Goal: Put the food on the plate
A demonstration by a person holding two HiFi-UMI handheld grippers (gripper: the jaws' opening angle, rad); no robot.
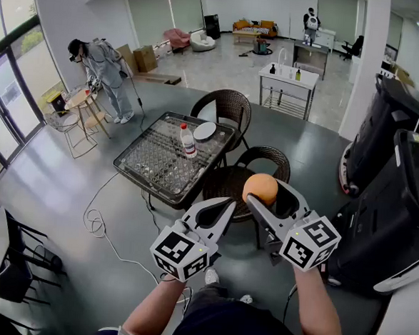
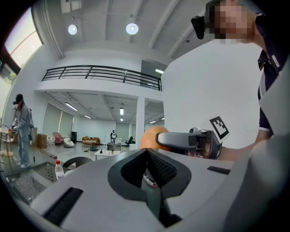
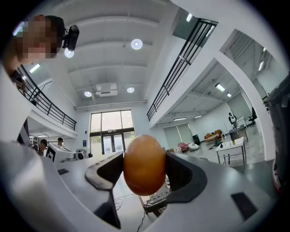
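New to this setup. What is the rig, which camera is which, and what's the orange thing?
There is no robot here. A person holds a hand-held claw in each hand, and the marker cubes are part of the claws. The head view comes from a camera on the person's head, looking down. The other two views come from cameras riding on each claw, looking along its jaws.

The right claw is closed on a round orange food item. The left claw is shut and empty.

Ahead stands a glass-topped table with a white plate and a plastic bottle on it, and wicker chairs beside it. The food is not on the plate yet.
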